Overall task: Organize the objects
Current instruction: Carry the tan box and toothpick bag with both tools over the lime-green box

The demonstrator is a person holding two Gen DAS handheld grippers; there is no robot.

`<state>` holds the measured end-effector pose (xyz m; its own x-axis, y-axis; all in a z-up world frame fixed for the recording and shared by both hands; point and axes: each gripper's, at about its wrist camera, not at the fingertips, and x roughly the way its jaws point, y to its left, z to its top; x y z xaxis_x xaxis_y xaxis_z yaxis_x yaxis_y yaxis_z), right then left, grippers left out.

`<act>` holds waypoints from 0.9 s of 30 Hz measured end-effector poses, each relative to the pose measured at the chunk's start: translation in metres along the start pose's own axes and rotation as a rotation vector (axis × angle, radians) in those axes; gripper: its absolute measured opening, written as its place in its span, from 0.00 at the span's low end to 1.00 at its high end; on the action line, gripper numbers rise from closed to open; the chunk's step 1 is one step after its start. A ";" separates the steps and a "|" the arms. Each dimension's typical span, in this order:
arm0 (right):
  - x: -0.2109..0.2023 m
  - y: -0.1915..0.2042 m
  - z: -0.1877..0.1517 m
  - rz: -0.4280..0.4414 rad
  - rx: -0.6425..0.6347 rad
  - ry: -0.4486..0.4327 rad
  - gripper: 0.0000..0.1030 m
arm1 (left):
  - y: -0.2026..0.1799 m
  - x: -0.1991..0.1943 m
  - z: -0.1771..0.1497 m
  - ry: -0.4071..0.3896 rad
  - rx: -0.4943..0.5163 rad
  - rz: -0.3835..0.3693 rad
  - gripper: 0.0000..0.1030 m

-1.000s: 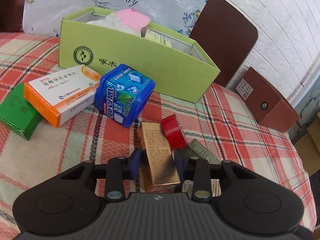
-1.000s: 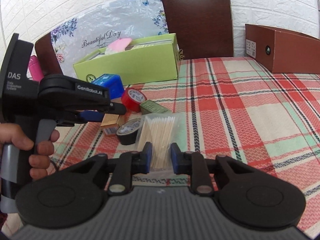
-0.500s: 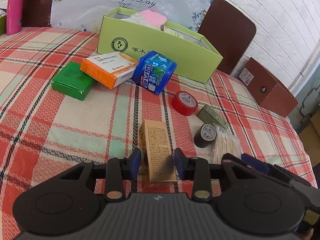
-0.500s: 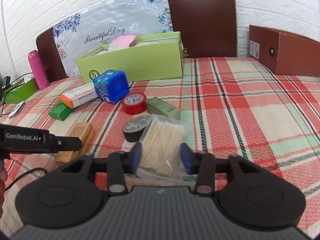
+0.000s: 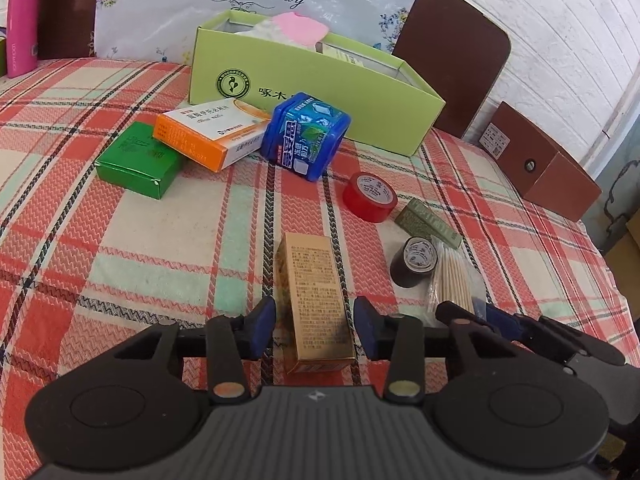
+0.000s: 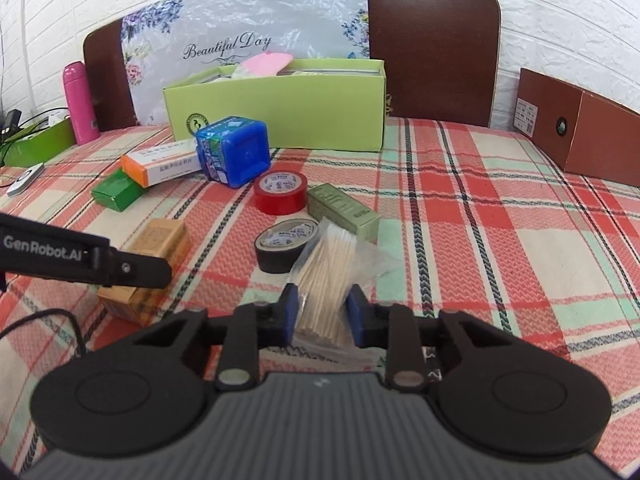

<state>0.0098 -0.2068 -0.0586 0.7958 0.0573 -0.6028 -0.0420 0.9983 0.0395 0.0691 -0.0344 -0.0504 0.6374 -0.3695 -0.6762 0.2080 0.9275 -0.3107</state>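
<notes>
Below, the left gripper [image 5: 314,326] straddles a gold carton [image 5: 314,300] lying on the plaid cloth [image 5: 160,248], pads standing clear of its sides. Just right of the carton, the right gripper [image 6: 322,316] has just been closing, and its pads now pinch a clear bag of wooden sticks [image 6: 326,280]. Black tape [image 6: 286,245] touches the bag (far side); red tape [image 6: 281,193] lies beyond, before the green box [image 6: 280,108].

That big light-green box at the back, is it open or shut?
Open. The light-green box has no lid on top, and a pink item and papers poke above its rim.
</notes>
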 end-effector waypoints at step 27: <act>-0.040 -0.006 0.100 0.019 -0.061 -0.315 0.16 | -0.044 -0.052 0.098 -0.294 0.090 -0.185 0.31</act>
<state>0.0387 -0.2156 0.0452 0.9420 0.0808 -0.3256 -0.0871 0.9962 -0.0049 0.0997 -0.0506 0.0639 0.7665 -0.5113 -0.3887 0.3960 0.8527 -0.3408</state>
